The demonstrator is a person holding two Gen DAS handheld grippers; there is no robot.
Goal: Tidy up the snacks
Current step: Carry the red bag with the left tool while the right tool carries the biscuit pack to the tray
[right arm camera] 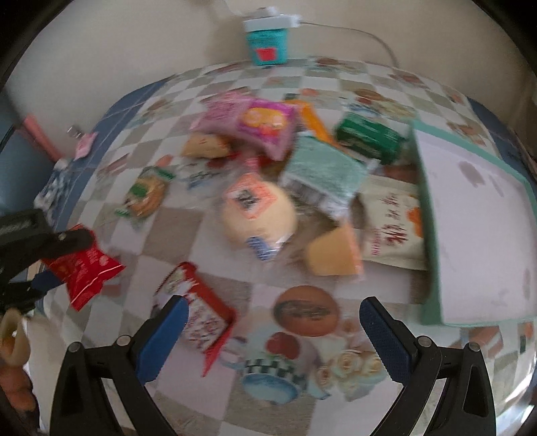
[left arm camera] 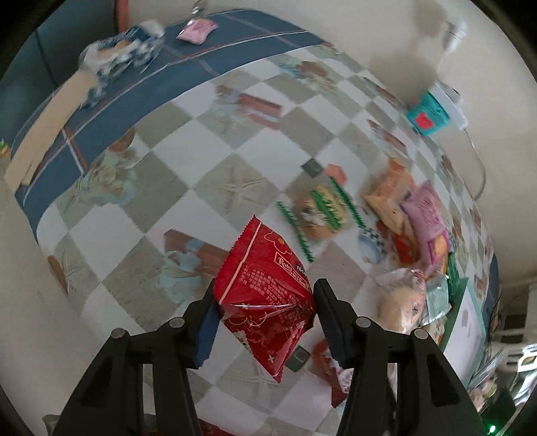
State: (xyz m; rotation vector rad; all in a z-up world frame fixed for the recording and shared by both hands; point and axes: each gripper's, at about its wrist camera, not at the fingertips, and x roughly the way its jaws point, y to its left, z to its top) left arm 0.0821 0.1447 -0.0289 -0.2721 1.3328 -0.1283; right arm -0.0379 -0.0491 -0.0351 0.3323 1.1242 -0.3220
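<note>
The left gripper (left arm camera: 265,302) pinches a red snack packet (left arm camera: 265,285) by its crumpled middle, above the checked tablecloth (left arm camera: 208,161). The slick wrapper may slip out. The right gripper (right arm camera: 272,322) hangs wide open and empty near the snack pile (right arm camera: 268,174).

Lighting: soft, even, daylight-like; faint shadows on wall (left arm camera: 426,20). Quality: heavy motion blur, worst right view; fisheye bending, dark vignetted corners.
</note>
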